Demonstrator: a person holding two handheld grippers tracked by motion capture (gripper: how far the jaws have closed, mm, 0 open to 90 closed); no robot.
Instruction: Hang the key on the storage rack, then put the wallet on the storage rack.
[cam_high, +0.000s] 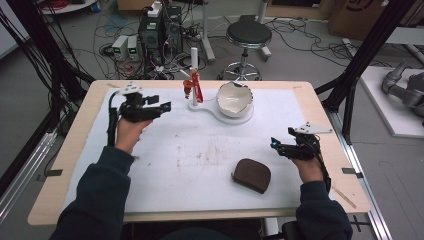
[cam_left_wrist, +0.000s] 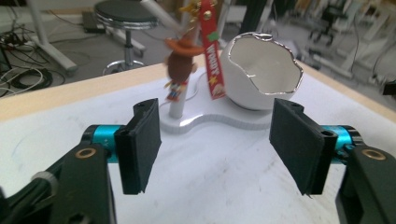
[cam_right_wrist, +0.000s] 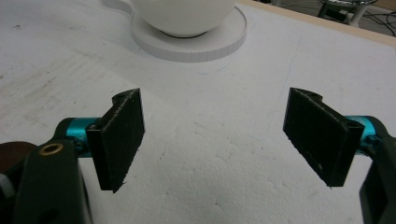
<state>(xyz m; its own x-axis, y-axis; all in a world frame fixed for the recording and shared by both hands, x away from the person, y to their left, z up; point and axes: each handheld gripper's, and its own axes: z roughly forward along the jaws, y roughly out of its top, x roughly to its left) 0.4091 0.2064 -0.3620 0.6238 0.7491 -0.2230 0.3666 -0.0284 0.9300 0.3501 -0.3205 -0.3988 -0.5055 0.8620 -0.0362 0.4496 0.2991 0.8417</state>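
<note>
A white stand (cam_high: 200, 106) at the back of the table has a thin post with a keychain (cam_high: 192, 86) hanging from it: a small cowboy figure (cam_left_wrist: 180, 65) and a red strap (cam_left_wrist: 210, 51). On the stand's round end sits a white bowl shaped like a broken eggshell (cam_high: 235, 98) (cam_left_wrist: 261, 70). My left gripper (cam_high: 162, 106) (cam_left_wrist: 217, 144) is open, just left of the stand, pointing at the keychain with nothing between its jaws. At the table's right, my right gripper (cam_high: 274, 145) (cam_right_wrist: 215, 140) is open and empty above the white mat, facing the bowl (cam_right_wrist: 182, 16).
A brown pouch (cam_high: 251, 175) lies on the white mat (cam_high: 200, 165) near the front, left of my right hand. Beyond the far table edge stand a stool (cam_high: 248, 35), computer boxes (cam_high: 160, 30) and cables. Black frame posts (cam_high: 360, 60) rise on both sides.
</note>
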